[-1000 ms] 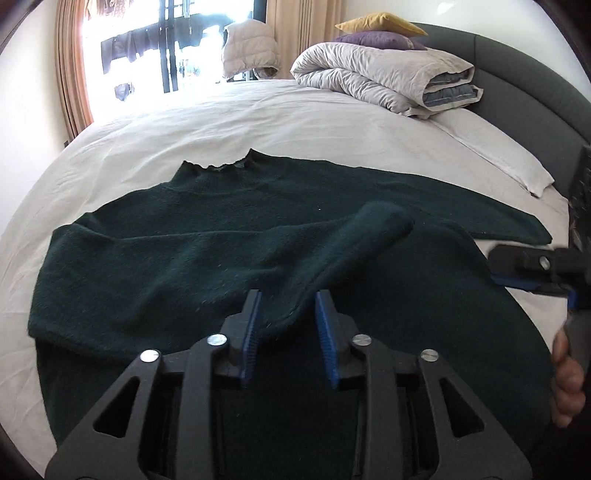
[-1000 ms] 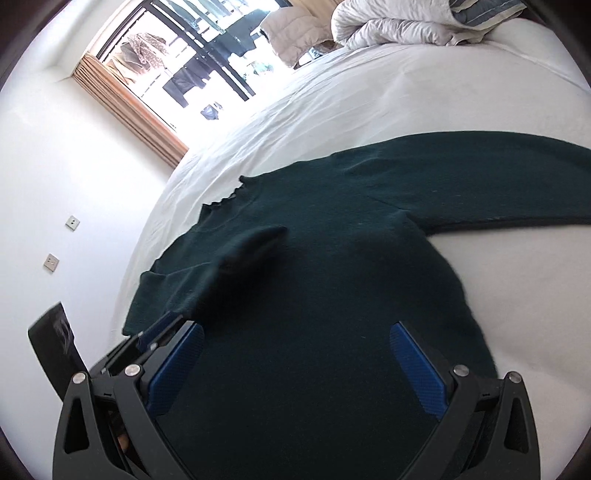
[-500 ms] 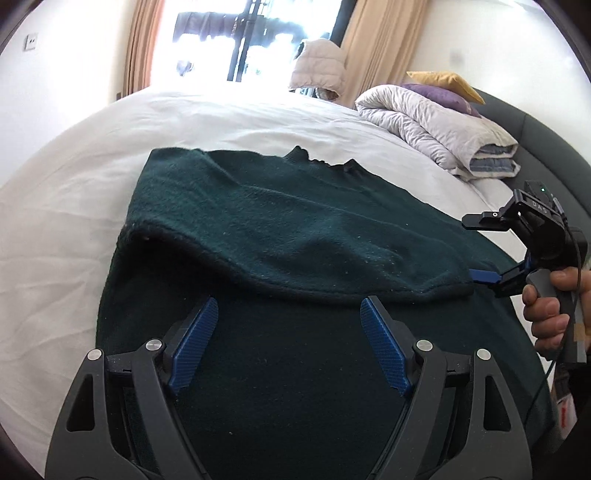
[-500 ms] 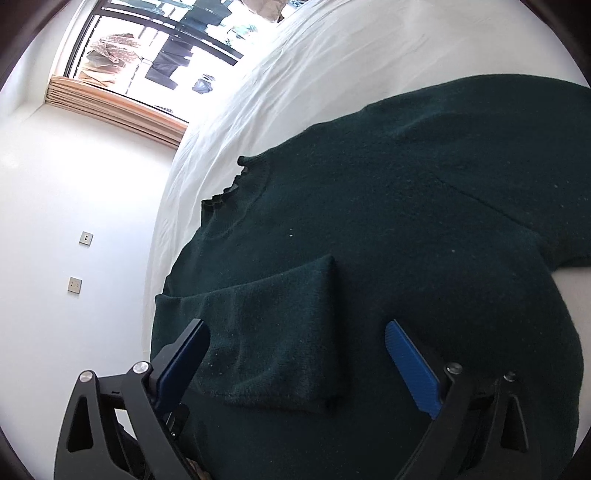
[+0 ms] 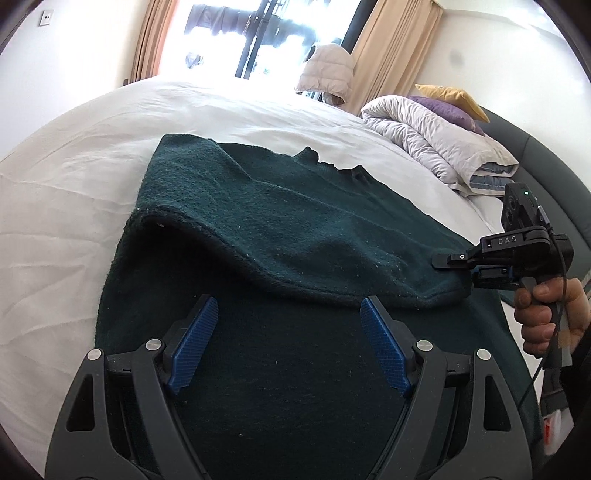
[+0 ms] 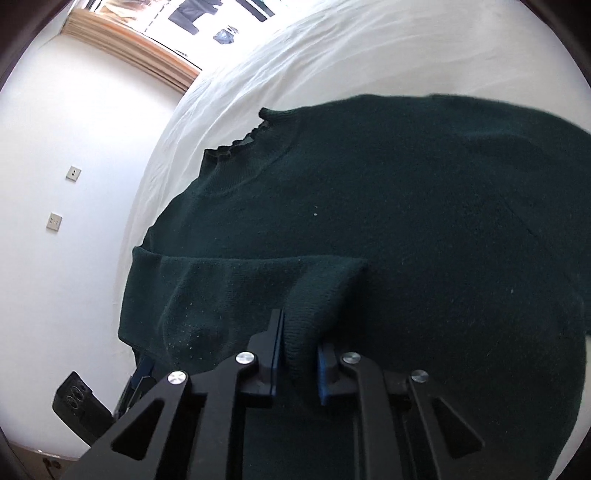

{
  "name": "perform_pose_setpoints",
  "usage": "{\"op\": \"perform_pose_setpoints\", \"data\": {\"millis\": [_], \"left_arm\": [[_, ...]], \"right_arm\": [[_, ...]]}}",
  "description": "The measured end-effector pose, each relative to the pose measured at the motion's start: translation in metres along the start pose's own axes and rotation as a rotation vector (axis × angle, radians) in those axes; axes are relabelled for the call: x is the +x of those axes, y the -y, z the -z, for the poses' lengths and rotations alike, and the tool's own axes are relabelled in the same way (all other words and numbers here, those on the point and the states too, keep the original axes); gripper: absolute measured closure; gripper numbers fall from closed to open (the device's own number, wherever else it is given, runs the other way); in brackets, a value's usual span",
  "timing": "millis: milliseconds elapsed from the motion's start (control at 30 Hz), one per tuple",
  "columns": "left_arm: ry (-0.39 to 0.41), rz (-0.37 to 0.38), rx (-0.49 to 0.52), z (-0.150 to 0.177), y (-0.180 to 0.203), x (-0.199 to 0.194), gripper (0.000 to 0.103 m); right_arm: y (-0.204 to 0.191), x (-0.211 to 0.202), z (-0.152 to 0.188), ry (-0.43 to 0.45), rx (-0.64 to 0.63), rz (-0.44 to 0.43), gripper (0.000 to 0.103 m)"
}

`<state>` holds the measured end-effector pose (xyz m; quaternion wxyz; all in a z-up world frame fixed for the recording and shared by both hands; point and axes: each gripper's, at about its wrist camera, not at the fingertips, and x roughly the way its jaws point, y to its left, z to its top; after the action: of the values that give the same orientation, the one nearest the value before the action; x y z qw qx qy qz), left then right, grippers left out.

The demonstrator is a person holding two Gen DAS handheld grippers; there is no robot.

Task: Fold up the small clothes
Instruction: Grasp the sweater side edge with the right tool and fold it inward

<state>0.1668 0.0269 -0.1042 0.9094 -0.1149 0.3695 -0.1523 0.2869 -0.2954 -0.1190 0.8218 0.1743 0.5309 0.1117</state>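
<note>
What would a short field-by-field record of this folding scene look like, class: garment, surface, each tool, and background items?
garment: dark green sweater, spread flat, one sleeve folded across its body
sleeve cuff: pinched between the right tool's pads
surface: bed with white sheet
left tool: open, above the sweater's lower part, gripping nothing
right tool: shut on the sleeve cuff
background: folded duvet, yellow and purple cushions on it, bright window with curtains

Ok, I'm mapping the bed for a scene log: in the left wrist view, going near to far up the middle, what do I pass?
left gripper → dark green sweater → white bedsheet → padded jacket by the bright window.
</note>
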Motion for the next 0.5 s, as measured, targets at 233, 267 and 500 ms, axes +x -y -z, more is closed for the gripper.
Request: {"op": "perform_pose_setpoints", "data": {"millis": [233, 267, 500], "left_arm": [[0.029, 0.006, -0.053, 0.0, -0.009, -0.003, 0.024], [0.034, 0.008, -0.064, 0.0, -0.01, -0.004, 0.024], [0.042, 0.007, -0.08, 0.003, -0.008, -0.007, 0.024]], "right_arm": [[-0.069, -0.022, -0.036, 0.119, -0.232, 0.051, 0.089], [-0.077, -0.026, -0.043, 0.137, -0.256, 0.046, 0.089], [-0.08, -0.054, -0.079, 0.264, -0.31, 0.012, 0.089]]}}
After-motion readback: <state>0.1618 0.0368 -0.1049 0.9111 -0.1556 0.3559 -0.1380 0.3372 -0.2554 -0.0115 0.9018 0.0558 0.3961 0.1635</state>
